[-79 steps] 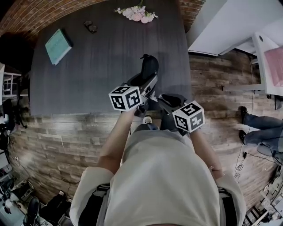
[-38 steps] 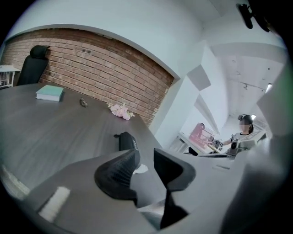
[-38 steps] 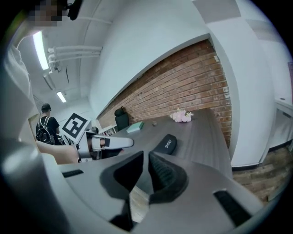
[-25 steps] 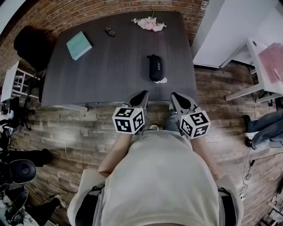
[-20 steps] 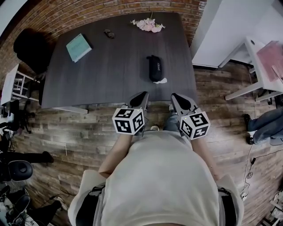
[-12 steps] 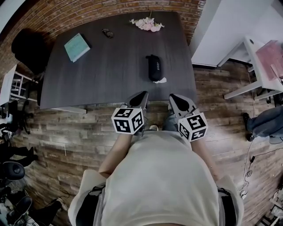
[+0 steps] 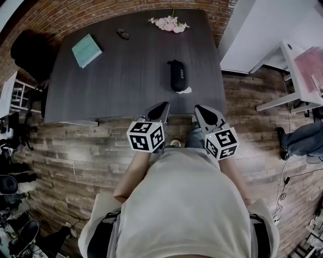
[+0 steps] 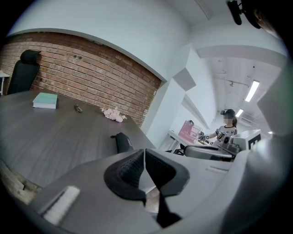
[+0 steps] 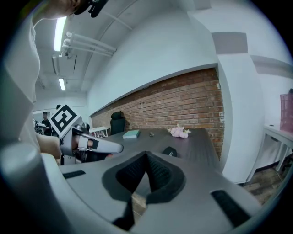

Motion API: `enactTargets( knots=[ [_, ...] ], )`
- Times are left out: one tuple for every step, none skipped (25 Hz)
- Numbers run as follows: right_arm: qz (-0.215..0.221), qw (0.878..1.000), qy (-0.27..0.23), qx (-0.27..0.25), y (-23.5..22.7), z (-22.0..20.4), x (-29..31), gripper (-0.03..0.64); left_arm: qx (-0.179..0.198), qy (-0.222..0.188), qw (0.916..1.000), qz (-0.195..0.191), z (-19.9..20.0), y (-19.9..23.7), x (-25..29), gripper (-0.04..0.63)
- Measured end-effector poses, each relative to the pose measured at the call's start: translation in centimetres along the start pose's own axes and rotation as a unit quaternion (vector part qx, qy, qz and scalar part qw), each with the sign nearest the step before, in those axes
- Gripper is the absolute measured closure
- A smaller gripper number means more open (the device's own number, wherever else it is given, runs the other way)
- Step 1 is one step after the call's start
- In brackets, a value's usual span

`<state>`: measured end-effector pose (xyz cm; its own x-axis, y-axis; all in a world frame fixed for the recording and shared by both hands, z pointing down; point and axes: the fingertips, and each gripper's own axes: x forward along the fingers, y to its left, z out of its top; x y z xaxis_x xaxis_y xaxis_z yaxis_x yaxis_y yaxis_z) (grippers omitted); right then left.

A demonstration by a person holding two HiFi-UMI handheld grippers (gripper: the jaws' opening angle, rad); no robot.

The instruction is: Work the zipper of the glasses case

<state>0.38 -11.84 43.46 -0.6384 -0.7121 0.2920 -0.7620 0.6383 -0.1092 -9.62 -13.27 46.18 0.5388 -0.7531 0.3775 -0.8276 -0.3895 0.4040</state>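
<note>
- Floor [image 7: 70, 151]: wood planks, around the desk and under the person.
- Desk [image 7: 126, 80]: dark grey wood-grain top with a brick wall [image 7: 60, 15] behind its far edge. It carries everything listed below except the tools.
- Person [image 7: 181, 201]: light top, seen from above at the desk's near edge, one tool in each hand.
- Chair [image 7: 30, 48]: black, at the desk's far left corner.
- Left tool [image 7: 162, 107]: jaws together with nothing between them, as the left gripper view [image 8: 145, 153] shows. Its tips are at the desk's near edge, and its marker cube [image 7: 145, 136] sits behind them.
- Right tool [image 7: 200, 110]: jaws pressed together and empty, as the right gripper view [image 9: 146, 157] shows. It is held beside the left tool at the same edge, and the two do not touch.
- Book [image 7: 86, 50]: teal cover, lying flat on the far left of the desk.
- Glasses case [image 7: 176, 76]: black and oblong, lying on the right half of the desk with its long side pointing away from the person. It is well apart from both tools. The state of its zipper cannot be made out.
- Flowers [image 7: 169, 22]: a pale pink bunch at the far edge, right of centre.
- White scrap [image 7: 185, 90]: just beside the near end of the case.
- Small dark object [image 7: 122, 34]: between the book and the flowers, too small to identify.
</note>
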Motion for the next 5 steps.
enactTargets(
  knots=[
    [0.000, 1.000, 0.000, 0.000, -0.08, 0.03, 0.13, 0.615, 0.000, 0.000, 1.0000, 0.000, 0.06, 0.10, 0.08, 0.575],
    [-0.001, 1.000, 0.001, 0.000, -0.19, 0.08, 0.27, 0.615, 0.000, 0.000, 1.0000, 0.000, 0.15, 0.22, 0.16, 0.575],
    [-0.001, 1.000, 0.001, 0.001, -0.30, 0.14, 0.42, 0.615, 0.001, 0.000, 1.0000, 0.000, 0.25, 0.34, 0.24, 0.574],
    [-0.002, 1.000, 0.000, 0.001, -0.43, 0.22, 0.58, 0.615, 0.001, 0.000, 1.0000, 0.000, 0.35, 0.46, 0.33, 0.575],
    [-0.002, 1.000, 0.000, 0.001, -0.56, 0.29, 0.74, 0.615, 0.002, 0.000, 1.0000, 0.001, 0.45, 0.59, 0.43, 0.575]
  ],
)
